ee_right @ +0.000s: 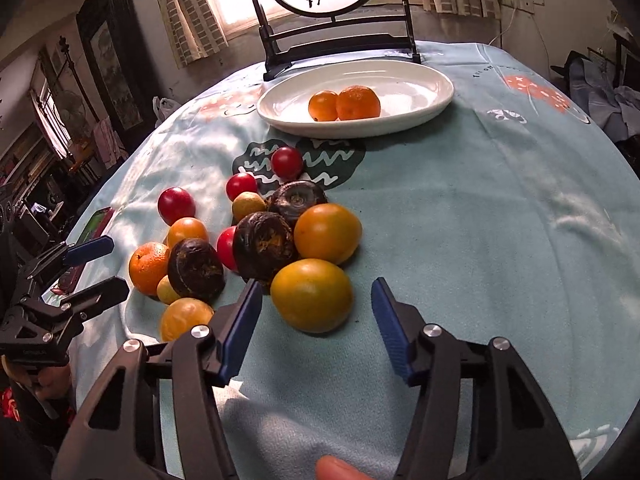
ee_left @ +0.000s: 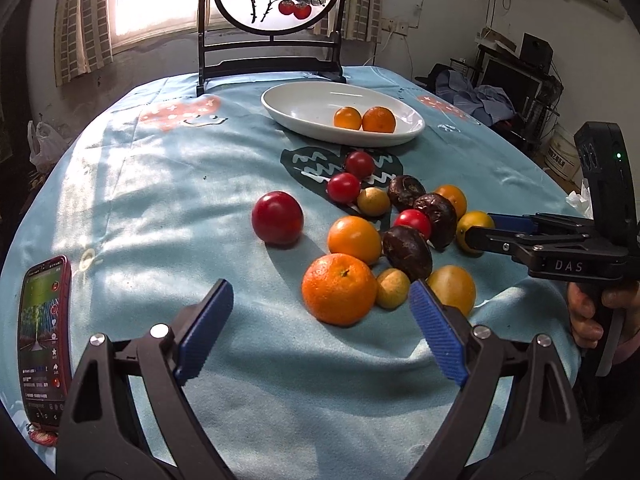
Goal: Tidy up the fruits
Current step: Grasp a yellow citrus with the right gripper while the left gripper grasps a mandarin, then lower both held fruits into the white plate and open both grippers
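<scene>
Blue-padded right gripper (ee_right: 316, 326) is spread wide with nothing in it, a yellow-orange fruit (ee_right: 312, 295) sitting right between its fingertips at the near edge of the fruit pile (ee_right: 256, 236). Left gripper (ee_left: 320, 320) is wide open and empty too, just short of a big orange (ee_left: 339, 289). Farther back, the white oval dish (ee_right: 424, 84) holds two oranges (ee_right: 345, 104).

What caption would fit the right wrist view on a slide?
Open right gripper nears a yellow-orange fruit at the pile's edge; two oranges already sit in the white dish.
</scene>
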{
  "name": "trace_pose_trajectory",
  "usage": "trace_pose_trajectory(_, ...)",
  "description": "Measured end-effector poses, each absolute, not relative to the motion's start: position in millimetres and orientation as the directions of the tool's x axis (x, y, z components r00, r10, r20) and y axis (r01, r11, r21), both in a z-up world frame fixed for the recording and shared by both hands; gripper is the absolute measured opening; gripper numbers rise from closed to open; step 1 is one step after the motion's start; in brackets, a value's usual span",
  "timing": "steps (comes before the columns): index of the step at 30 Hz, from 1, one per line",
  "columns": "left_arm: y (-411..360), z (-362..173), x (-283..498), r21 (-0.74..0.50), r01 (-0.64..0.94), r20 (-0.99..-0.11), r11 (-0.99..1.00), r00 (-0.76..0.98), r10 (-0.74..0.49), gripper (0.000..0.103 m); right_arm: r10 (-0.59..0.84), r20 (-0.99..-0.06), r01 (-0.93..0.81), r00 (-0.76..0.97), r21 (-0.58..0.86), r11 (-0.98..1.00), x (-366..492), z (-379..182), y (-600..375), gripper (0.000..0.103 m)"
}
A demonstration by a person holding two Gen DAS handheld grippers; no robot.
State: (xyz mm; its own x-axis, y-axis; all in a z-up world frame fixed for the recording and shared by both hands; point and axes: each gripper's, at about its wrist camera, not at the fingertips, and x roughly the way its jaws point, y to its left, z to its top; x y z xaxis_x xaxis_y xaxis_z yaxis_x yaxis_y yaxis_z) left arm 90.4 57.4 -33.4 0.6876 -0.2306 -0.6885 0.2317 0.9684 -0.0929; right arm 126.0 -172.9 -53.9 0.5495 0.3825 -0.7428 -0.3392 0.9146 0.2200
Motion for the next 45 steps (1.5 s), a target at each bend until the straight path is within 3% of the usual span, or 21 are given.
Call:
trace_pose_trajectory(4,57.2,-34.7,90.5,-0.095,0.237,-0.69,0.967,0.684,-0.235,0.091,0.396,-0.752,-0.345,0.527,0.237,0.908,127.3,-56.8,-171.9,0.044)
trace_pose_trajectory(8,56.0,-35.8,92.2,-0.098,0.243,-0.693,0.965,0.68,-0.242,0.089,0.431,-0.735,-0.342,0.523,0.282,0.896,128.0,-56.5,-177.8,0.043)
trace_pose_trajectory(10,55.2,-36.3,93.1,-0.108,0.257,-0.694,0.961,0.672,-0.257,0.083,0.45,-0.718,-0.339,0.53,0.308,0.889,126.8,-55.2,-182.7,0.043)
trace_pose_trajectory(15,61.8,-42.0,104.7,-0.177,0.252,-0.718,0.951,0.628,-0.3,0.054,0.467,-0.706,-0.333,0.532,0.333,0.882,126.4,-54.4,-186.3,0.043)
trace_pose_trajectory(18,65.5,-44.2,109.5,-0.217,0.247,-0.721,0.944,0.612,-0.326,0.054,0.472,-0.703,-0.335,0.531,0.338,0.88,126.6,-54.1,-186.6,0.043)
trace_pose_trajectory(25,49.7,-48.1,114.9,-0.164,0.286,-0.749,0.944,0.587,-0.308,0.053,0.479,-0.699,-0.334,0.532,0.346,0.877,127.3,-53.9,-188.2,0.043)
trace_pose_trajectory(28,55.3,-49.1,119.5,-0.211,0.281,-0.746,0.936,0.573,-0.34,0.046,0.482,-0.695,-0.335,0.534,0.35,0.875,127.1,-53.6,-189.2,0.043)
trace_pose_trajectory(35,54.2,-47.8,112.9,-0.199,0.286,-0.743,0.937,0.579,-0.334,0.044,0.492,-0.681,-0.341,0.542,0.357,0.87,125.3,-51.6,-191.1,0.043)
trace_pose_trajectory(45,62.0,-26.1,115.8,-0.303,0.293,-0.676,0.907,0.605,-0.421,0.044,0.518,-0.643,-0.367,0.564,0.367,0.855,120.9,-44.4,-193.6,0.043)
